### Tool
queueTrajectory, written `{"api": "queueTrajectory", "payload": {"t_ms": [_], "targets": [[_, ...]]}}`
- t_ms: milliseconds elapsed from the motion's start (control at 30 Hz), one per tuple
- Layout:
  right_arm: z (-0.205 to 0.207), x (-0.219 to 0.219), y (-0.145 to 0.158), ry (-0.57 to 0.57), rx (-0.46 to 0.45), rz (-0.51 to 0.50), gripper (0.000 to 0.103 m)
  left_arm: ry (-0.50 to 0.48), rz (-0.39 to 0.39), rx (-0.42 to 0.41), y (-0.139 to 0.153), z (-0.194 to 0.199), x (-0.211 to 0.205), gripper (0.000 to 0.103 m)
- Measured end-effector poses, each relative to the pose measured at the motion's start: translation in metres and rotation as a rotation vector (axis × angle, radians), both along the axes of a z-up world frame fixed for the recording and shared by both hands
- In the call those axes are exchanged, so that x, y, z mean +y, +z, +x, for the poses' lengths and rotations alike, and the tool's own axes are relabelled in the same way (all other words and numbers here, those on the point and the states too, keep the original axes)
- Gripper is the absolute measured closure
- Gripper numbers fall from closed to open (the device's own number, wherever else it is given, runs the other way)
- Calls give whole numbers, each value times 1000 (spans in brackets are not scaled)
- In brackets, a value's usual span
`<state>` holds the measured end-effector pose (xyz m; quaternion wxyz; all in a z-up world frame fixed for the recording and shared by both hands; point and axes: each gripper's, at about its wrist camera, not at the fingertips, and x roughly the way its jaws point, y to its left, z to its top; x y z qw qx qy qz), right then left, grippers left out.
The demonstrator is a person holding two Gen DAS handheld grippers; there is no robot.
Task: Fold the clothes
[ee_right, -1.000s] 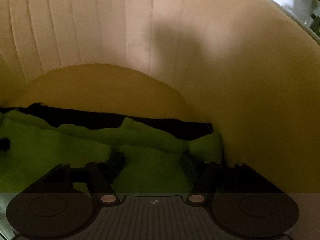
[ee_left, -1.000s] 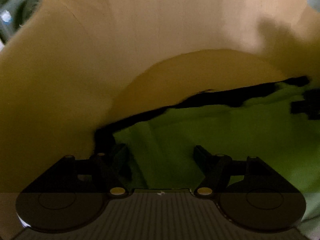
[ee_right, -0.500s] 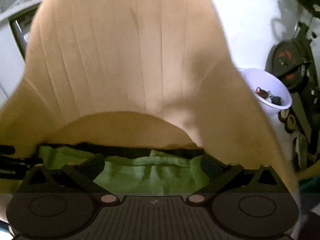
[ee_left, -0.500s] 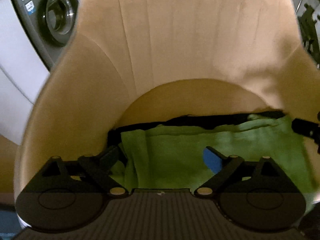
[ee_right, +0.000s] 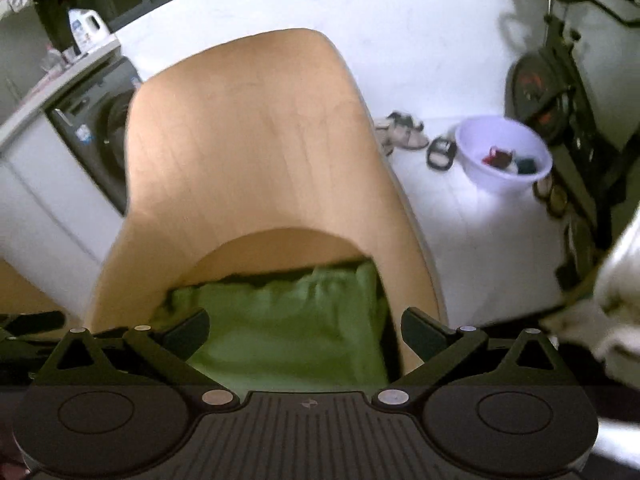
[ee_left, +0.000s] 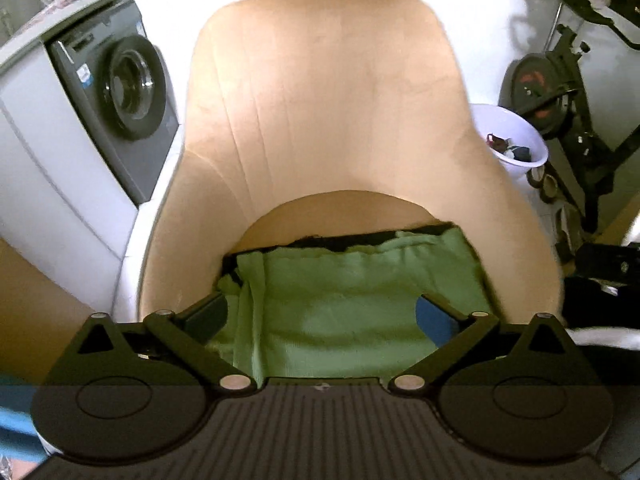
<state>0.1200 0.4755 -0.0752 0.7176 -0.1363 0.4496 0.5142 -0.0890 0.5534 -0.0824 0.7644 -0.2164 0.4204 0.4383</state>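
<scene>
Green garment [ee_left: 340, 300]: folded flat on the seat of the tan chair [ee_left: 328, 100], with a dark layer showing along its back edge.
My left gripper [ee_left: 324, 314]: spread wide above the cloth, grasping nothing.
My right gripper [ee_right: 306, 328]: also spread, empty, over the garment's right part.
Washing machine [ee_left: 124, 92]: left of the chair.
White basin [ee_right: 502, 156]: on the floor to the right, small items inside.

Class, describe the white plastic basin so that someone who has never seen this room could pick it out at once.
Start at the big tan armchair holding the green garment. Look to its right, on the white floor in front of the black exercise bike: there stands the white basin. It is the only round, open container there, holding a few small red and dark items.
</scene>
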Motion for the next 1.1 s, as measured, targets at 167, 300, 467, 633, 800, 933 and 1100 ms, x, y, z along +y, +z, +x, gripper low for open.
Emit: {"api": "queueTrajectory", "payload": {"t_ms": [167, 300, 467, 633, 800, 933, 1100], "targets": [[-11, -47, 59, 89, -38, 16, 1, 43, 45, -1, 60, -10, -45, 1], [-25, -79, 105, 123, -90, 53, 1, 54, 94, 6, 101, -12, -76, 1], [-41, -116, 140, 112, -131, 92, 1, 88, 91, -13, 119, -27, -115, 1], [-65, -146, 143, 119, -168, 67, 1, 144, 69, -3, 122, -42, -150, 1], [-90, -176, 144, 131, -207, 37, 1, 181, 49, 9, 123, -54, -181, 1], [-108, -197, 144, 126, -234, 18, 1, 181, 44, 13, 125, -62, -196, 1], [-120, -215, 137, 65, -225, -11, 1, 148, 40, 12, 125, -69, -209, 1]]}}
